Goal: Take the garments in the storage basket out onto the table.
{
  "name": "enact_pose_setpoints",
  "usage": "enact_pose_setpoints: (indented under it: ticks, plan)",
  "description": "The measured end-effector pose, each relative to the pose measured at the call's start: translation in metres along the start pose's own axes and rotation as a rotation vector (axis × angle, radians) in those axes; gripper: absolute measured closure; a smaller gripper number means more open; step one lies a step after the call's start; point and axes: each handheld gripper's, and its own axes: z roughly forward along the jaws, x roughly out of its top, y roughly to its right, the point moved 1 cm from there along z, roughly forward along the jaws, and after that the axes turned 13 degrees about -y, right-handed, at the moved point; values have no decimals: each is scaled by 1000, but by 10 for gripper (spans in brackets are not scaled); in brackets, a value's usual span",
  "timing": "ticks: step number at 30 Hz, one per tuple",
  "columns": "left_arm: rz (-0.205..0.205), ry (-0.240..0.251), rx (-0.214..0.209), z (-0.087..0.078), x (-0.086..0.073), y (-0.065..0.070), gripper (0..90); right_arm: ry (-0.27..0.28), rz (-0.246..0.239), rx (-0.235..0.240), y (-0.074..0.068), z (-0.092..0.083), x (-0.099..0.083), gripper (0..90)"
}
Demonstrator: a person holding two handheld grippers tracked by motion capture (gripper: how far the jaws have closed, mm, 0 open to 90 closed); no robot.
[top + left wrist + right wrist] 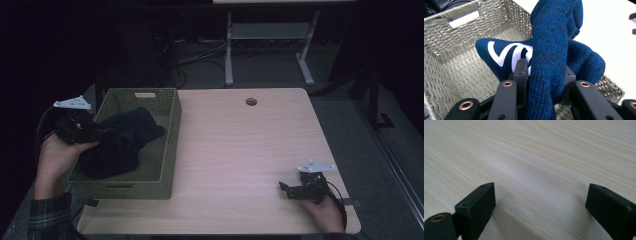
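A dark blue knitted garment (120,140) with a white mark lies in the woven green basket (172,125) at the table's left. My left gripper (102,132) reaches in over the basket's left wall and is shut on a fold of that garment (549,62), which rises between the black pads (520,72). The rest of the cloth hangs down onto the basket's floor. My right gripper (286,189) rests near the table's front right corner, its jaws wide apart over bare wood, nothing between its fingertips (481,200).
The light wooden table (240,150) has a round cable hole (251,101) at its back edge. Beyond it stand a white desk frame (270,40) and cables on the floor. The basket (454,50) has a handle slot in its end wall.
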Motion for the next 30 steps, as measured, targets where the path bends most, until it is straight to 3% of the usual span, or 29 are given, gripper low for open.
enact_pose_setpoints:
  ticks: [16, 30]
  plan:
    - [31, 47, 8, -19, 21, 6, 668, -2, 0, 2, 0, 0, 0, 88]
    - [73, 79, 5, -28, 46, 20, 669, -1, -1, 1, 0, 0, 0, 88]
